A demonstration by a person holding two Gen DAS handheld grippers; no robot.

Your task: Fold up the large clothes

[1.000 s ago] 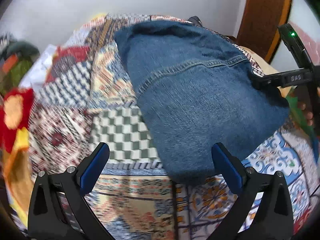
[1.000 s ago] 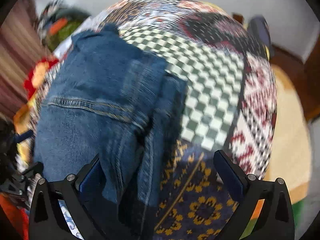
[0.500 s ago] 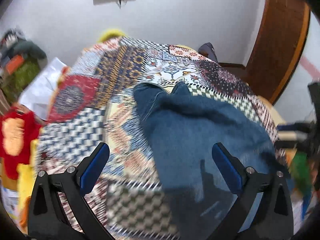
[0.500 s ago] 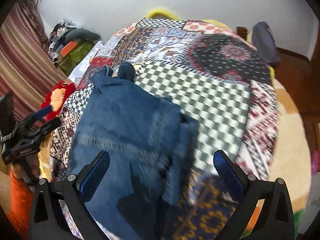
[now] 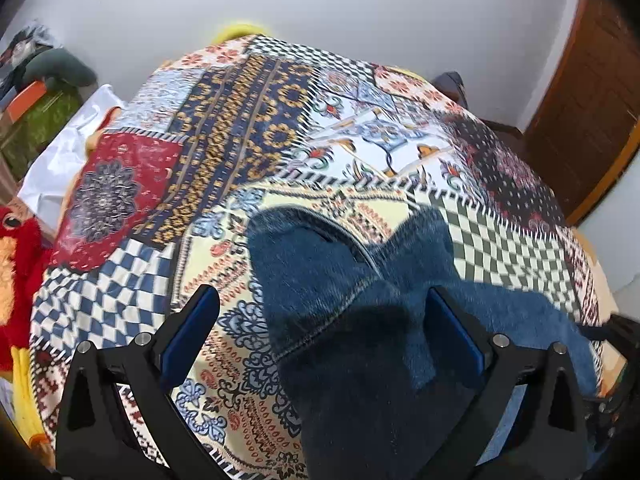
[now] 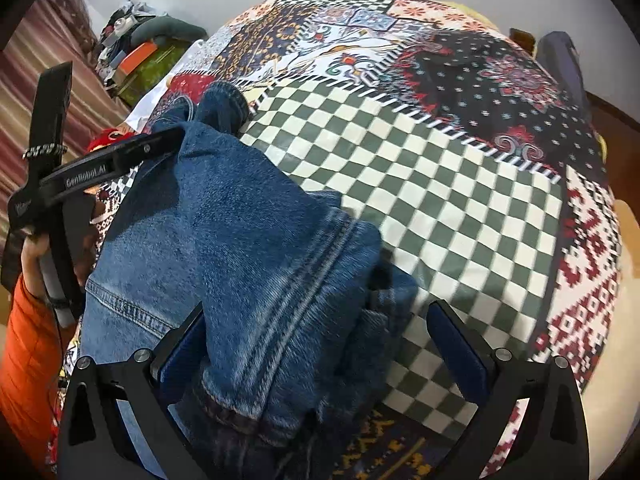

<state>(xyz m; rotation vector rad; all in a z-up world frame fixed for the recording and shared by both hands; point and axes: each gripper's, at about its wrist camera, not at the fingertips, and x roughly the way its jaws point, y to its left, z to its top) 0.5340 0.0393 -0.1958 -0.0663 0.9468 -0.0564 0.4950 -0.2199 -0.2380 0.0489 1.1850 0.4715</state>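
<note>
A pair of blue jeans (image 6: 240,248) lies folded in a bundle on the patchwork bedspread (image 6: 440,184). In the left wrist view the jeans (image 5: 360,340) fill the lower middle, their leg ends pointing away. My left gripper (image 5: 320,332) hovers open above them, nothing between its blue pads. My right gripper (image 6: 320,344) is open too, straddling the waistband end of the bundle without closing on it. The left gripper's black body (image 6: 92,172) shows at the left of the right wrist view, held by a hand in an orange sleeve.
The bedspread (image 5: 280,140) covers the whole bed. A red plush toy (image 5: 16,256) and white cloth (image 5: 68,152) lie at the bed's left side, with piled clutter (image 6: 140,52) beyond. A wooden door (image 5: 580,100) stands at the right by the white wall.
Both grippers have pulled back and risen from the jeans, so more of the bed shows. The jeans lie as a smaller bundle.
</note>
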